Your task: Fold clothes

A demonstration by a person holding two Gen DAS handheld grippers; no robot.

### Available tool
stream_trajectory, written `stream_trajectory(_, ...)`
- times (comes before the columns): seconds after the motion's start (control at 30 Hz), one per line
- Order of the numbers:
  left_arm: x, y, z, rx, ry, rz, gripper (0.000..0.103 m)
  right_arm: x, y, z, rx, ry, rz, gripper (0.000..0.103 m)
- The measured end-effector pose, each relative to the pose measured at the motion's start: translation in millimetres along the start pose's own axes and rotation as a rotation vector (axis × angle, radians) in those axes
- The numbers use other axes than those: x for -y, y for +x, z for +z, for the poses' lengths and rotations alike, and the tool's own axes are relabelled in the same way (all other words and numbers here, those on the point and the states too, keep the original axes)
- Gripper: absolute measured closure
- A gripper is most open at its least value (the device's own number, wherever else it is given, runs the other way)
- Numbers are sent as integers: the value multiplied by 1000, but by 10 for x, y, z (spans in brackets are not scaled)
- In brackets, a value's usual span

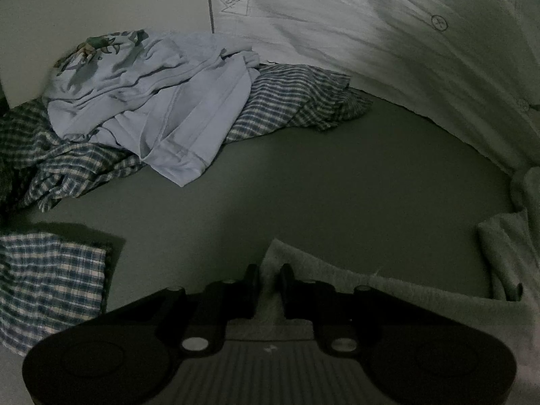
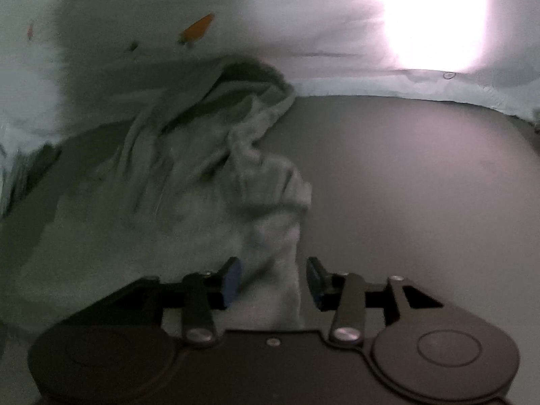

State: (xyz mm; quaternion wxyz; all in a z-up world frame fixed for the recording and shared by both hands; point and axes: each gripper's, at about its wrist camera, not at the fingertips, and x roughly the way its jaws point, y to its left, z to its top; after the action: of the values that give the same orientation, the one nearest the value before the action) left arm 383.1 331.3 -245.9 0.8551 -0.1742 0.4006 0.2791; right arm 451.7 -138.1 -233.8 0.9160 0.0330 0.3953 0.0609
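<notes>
Grey knit garment (image 2: 189,182), soft, light and limp, bunched near tabletop (image 2: 405,168) back edge; we'd grip its hem w/ left gripper (image 1: 270,283) clamped, right gripper (image 2: 274,280) jaws apart.

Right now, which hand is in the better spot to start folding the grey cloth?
Left, probably. Its fingers already sit close around a corner of the grey cloth, apparently pinching it. The right gripper stands open, the cloth's edge loose between its fingers, so it would have to close first.
</notes>
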Motion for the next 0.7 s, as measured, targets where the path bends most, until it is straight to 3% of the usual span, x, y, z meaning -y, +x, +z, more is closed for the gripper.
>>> stream_trajectory(0.07, -14, -15, 6, -20, 2, -6, 65, -51, -83, -167, 13, -6, 2, 46)
stream_trajectory(0.13, -23, -33, 3, -39, 7, -6, 52, -112, -139, -301, 27, -48, -8, 28)
stream_trajectory(0.27, -46, -96, -109, -50, 28, 23, 42, -87, -126, -408, 8, -21, -6, 13)
stream_trajectory(0.33, -70, -127, -179, -47, 34, 25, 32, -56, -89, -464, -9, -1, -4, 4)
stream_trajectory(0.47, -93, -150, -275, -36, 48, 25, 21, -192, -71, -576, 10, -106, -30, 0)
stream_trajectory(0.7, -10, -104, -309, -9, 56, 33, 6, -181, -66, -556, 3, -96, -29, 0)
